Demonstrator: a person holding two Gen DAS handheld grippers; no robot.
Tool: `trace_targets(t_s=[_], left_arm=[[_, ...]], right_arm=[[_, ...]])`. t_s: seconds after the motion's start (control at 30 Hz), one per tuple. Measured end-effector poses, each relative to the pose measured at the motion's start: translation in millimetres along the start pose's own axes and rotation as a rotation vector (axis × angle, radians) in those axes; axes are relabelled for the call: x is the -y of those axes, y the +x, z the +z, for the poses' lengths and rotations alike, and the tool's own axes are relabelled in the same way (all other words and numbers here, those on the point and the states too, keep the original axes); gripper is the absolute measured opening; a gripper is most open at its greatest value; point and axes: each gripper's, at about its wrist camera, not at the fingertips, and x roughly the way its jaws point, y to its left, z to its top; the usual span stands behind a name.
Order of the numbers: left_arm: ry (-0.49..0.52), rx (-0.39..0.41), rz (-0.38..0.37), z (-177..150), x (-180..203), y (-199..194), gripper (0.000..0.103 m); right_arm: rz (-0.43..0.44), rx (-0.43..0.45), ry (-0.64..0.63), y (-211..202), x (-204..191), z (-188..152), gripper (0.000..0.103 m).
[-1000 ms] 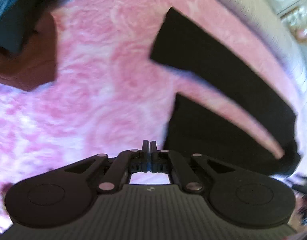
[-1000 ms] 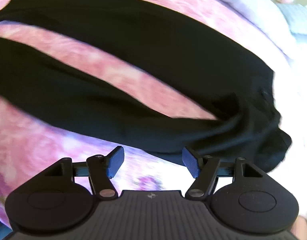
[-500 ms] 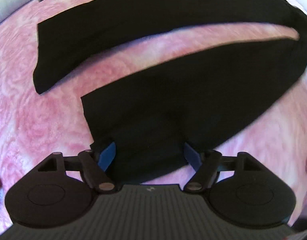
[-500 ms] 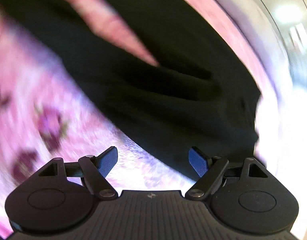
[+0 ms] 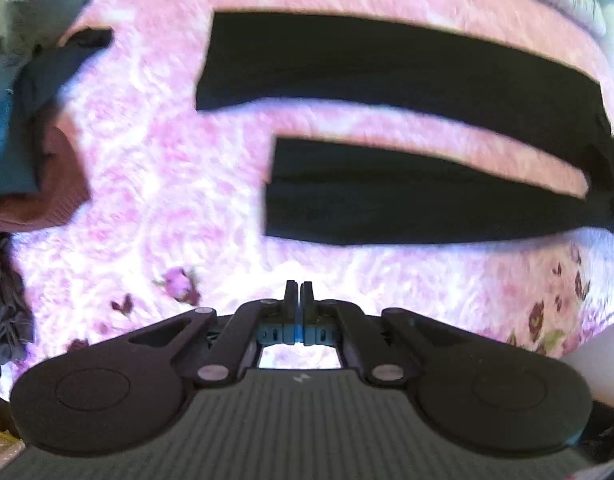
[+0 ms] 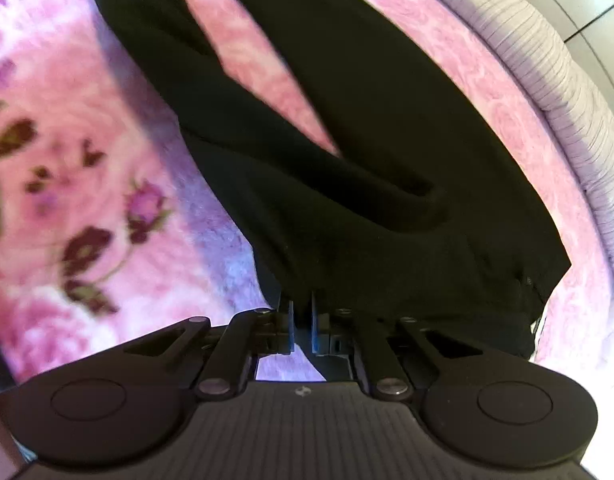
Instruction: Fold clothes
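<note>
Black trousers (image 5: 407,196) lie flat on the pink floral blanket (image 5: 167,168), legs apart, beyond the left gripper's (image 5: 298,296) empty, closed jaws.

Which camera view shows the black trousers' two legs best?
The left wrist view: both legs of the black trousers lie spread across the pink blanket, cuffs visible. The right wrist view shows mainly the waist end, cuffs cropped.

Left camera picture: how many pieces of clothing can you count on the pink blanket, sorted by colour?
Black: 1, the black trousers spread flat
Rust-brown: 1, a rust-brown garment in the pile at the left edge
Dark teal: 1, a dark teal garment draped over it
Total: 3 clearly countable; anything further left is cut off.
</note>
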Motion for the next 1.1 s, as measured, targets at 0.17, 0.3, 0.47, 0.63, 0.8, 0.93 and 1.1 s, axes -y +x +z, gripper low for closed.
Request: trace_targets(t_s=[0.17,0.3,0.47,0.63,0.8,0.93,1.1], left_arm=[[0.054,0.045,0.036,0.6,14.2,41.5,0.007],[0.140,0.086,0.050,1.5,19.4,86.5,0.033],[0.388,0.123,0.048,6.1,20.3,139.9,0.046],[0.481,0.130,-0.084,3.5,3.4,162.7,0.035],[0.371,0.089,-0.234,2.1,-16.6,128.0,0.006],[0.256,0.025,-0.376,-16.9,-28.0,63.6,0.005],[0.005,-0.048,-0.453,-38.2,-57.0,12.0,0.006]], right_arm=[[0.007,-0.079,-0.067,8.5,5.4,4.6,0.004],[-0.081,-0.071,-0.169,15.6,-30.3,22.2,0.023],[-0.099,0.010,-0.134,0.8,-73.4,56.5,0.049],[-0.115,0.093,-0.236,12.2,-130.3,104.9,0.068],[-0.154,0.129,-0.328,45.3,-157.7,151.6,0.068],[-0.038,0.072,-0.258,49.4,-149.3,166.4,0.041],[0.223,0.103,-0.230,-4.7,-151.8,169.7,0.038]])
